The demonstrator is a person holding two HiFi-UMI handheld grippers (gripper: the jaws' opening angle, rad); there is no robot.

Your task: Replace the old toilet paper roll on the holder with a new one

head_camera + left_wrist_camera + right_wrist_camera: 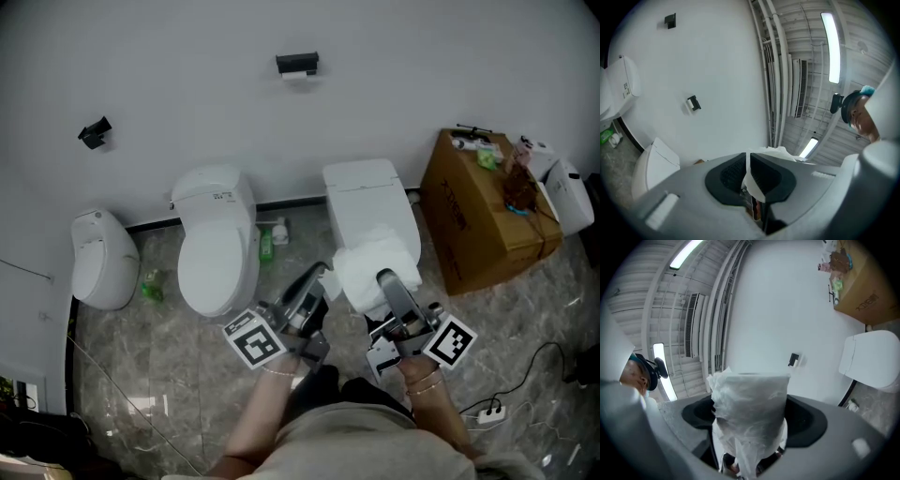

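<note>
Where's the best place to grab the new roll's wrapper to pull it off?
The loose flap beside the roll, pinched from the left as the left gripper has it. The right gripper spans the roll's curved sides, leaving that slack edge free.

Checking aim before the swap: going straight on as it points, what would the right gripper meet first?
Beyond the wrapped roll held in its jaws, the right gripper would probably meet the bare white wall, just left of the holder in its view; depth is unclear.

Head view looks steeply down, well back from the wall holder [297, 64]; both gripper views, lower, tilt up toward it (ceiling included), all three sharing that holder.
</note>
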